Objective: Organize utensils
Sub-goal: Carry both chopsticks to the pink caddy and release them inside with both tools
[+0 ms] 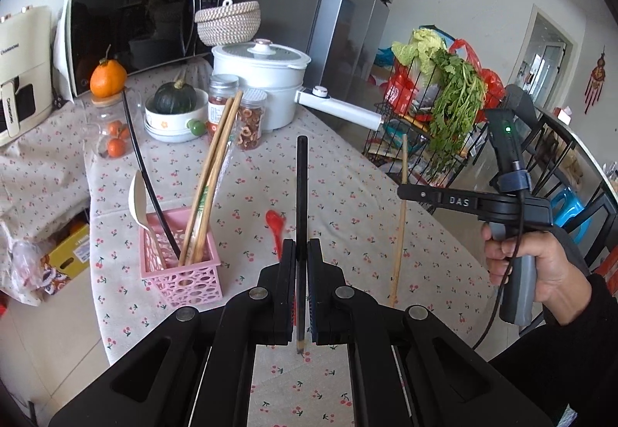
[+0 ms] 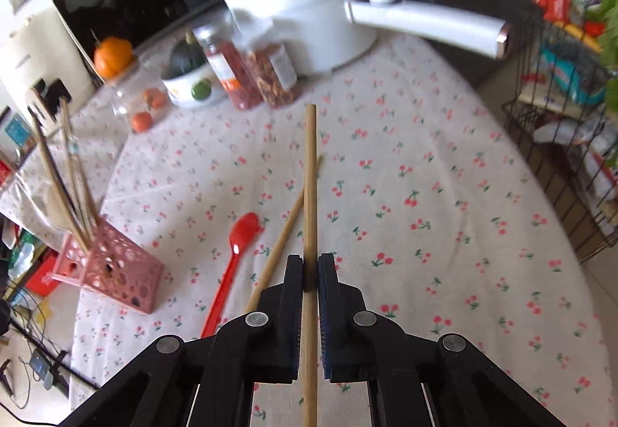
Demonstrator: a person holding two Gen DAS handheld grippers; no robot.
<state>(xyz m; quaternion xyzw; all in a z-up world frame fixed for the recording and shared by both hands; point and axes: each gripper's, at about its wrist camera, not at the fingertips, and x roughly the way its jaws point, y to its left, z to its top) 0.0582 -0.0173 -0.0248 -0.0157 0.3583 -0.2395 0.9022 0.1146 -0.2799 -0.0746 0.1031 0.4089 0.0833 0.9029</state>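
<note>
Black chopstick point(image 1: 301, 195) — clamped in the left gripper point(image 1: 302, 253), above the table. Wooden chopstick point(image 2: 310, 195) — clamped in the right gripper point(image 2: 309, 265); its mate point(image 2: 284, 234) and a red spoon point(image 2: 231, 257) lie loose on the cloth. Pink basket point(image 1: 181, 272), near left, holds the sorted utensils; probably lower each stick in tip-first, upright, clear of those already standing. Cherry-print tablecloth point(image 2: 425, 195); white pot point(image 1: 266, 79), jars and microwave point(image 1: 135, 29) far side.

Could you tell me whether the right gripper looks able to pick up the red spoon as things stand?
Probably not yet: the right gripper is shut on a wooden chopstick. The red spoon lies uncovered on the tablecloth.
</note>
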